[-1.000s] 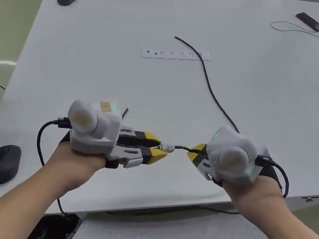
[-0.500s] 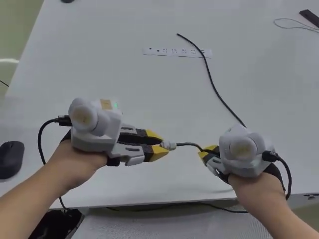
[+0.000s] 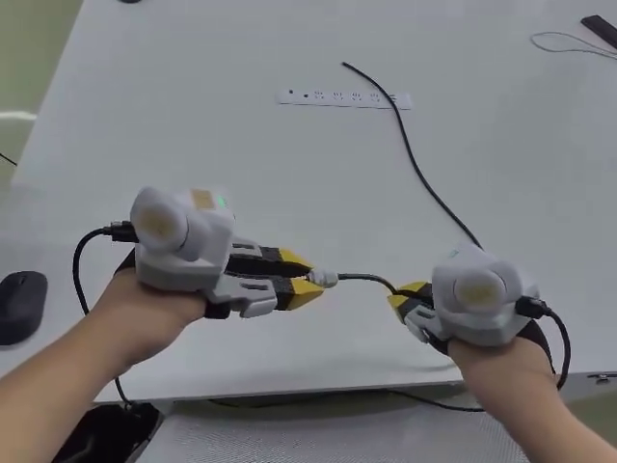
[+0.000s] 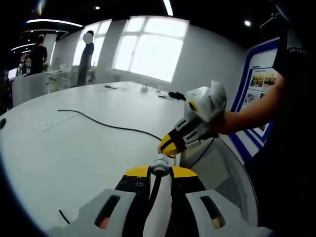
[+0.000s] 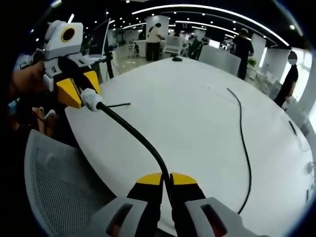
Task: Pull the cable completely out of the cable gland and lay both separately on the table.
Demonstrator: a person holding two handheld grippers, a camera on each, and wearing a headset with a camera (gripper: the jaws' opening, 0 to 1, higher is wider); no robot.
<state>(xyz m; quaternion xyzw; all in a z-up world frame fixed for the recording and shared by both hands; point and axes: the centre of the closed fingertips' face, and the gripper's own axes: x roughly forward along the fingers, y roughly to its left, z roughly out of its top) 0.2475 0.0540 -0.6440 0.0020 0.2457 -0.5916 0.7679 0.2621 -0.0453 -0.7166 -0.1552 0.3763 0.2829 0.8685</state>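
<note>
Above the near edge of the white table [image 3: 289, 174], my left gripper [image 3: 310, 280] is shut on a white cable gland [image 3: 324, 280] that sticks out past its yellow tips. A black cable [image 3: 362, 280] runs from the gland to my right gripper [image 3: 403, 299], which is shut on it. In the left gripper view the gland [image 4: 160, 164] sits between the jaws of the left gripper [image 4: 159, 172], with the right gripper [image 4: 168, 147] just ahead. In the right gripper view the cable [image 5: 132, 136] arcs from the right gripper [image 5: 166, 178] up to the gland [image 5: 91, 99].
A white power strip [image 3: 342, 98] lies mid-table with a long black cord [image 3: 424, 193] trailing toward the near right edge. A dark mouse [image 3: 19, 307] rests at the left edge. A short black piece [image 5: 118, 104] lies on the table. People stand in the background.
My right gripper has moved right and away from the left one, and a longer stretch of black cable now shows between the gland and the right gripper. The left gripper has held still.
</note>
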